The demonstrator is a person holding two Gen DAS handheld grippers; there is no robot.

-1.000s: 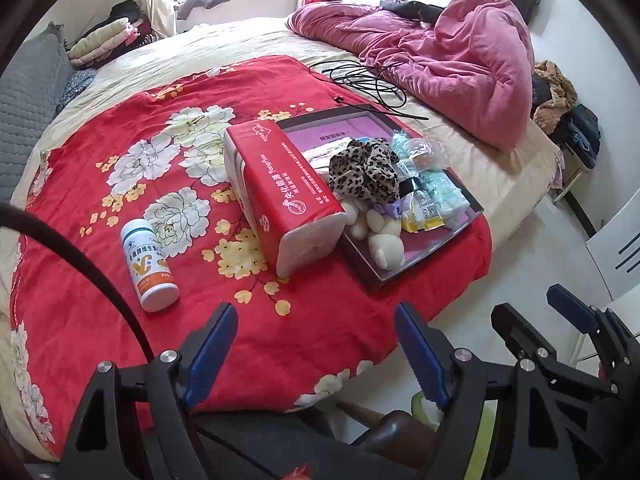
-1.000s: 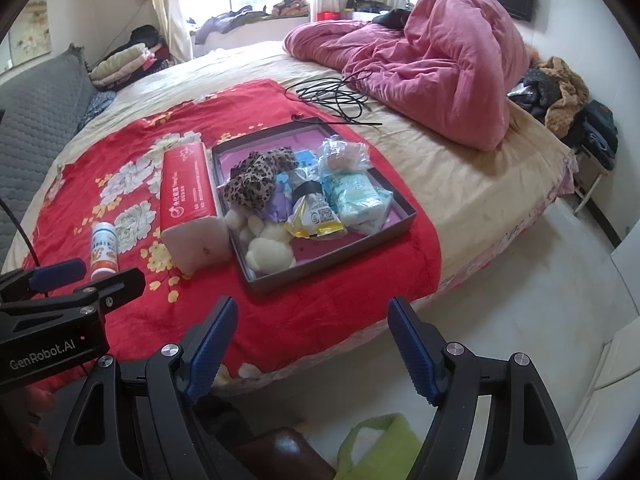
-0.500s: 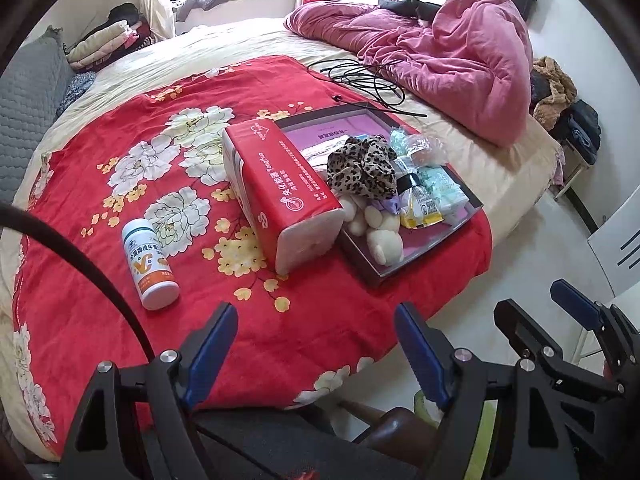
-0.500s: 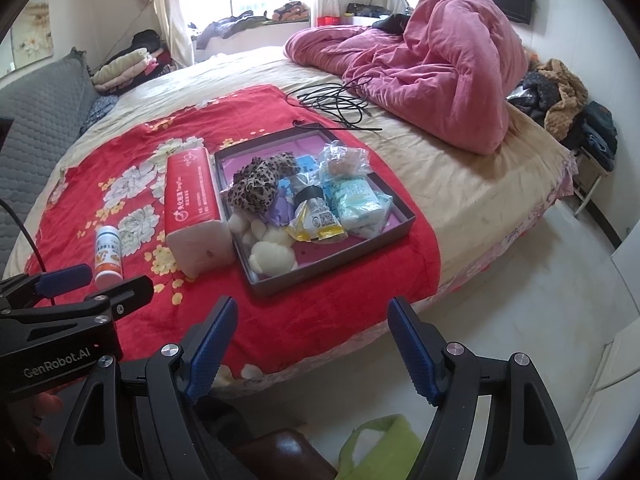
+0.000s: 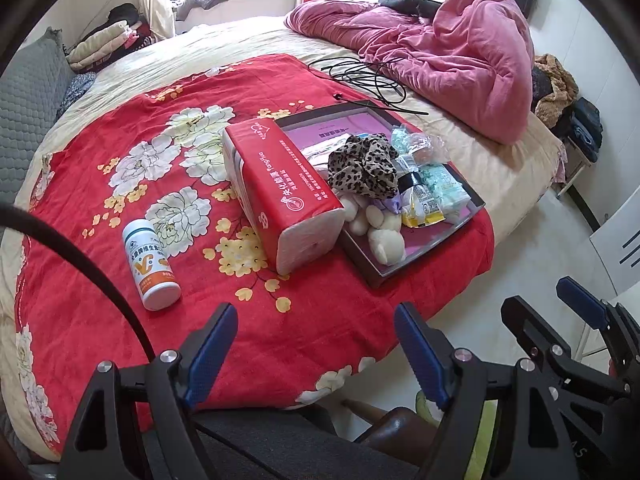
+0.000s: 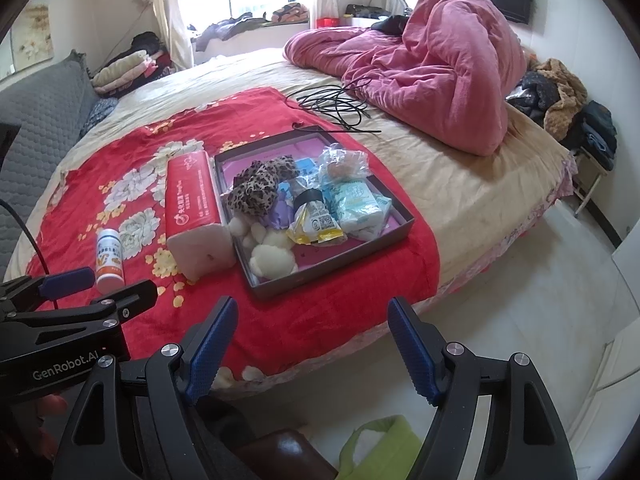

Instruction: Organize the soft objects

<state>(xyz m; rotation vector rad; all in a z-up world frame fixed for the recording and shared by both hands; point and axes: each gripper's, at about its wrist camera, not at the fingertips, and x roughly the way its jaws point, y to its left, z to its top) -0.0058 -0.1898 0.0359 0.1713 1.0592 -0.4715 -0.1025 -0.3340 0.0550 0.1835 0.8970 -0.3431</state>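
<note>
Both tongs, left (image 5: 316,344) and right (image 6: 310,340), gape empty short of the bed; soft items sit gathered in the tray (image 6: 384,236).

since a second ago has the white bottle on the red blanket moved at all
No. The white bottle lies in the same spot on the red blanket, beside the same white flower print, left of the red tissue pack.
</note>
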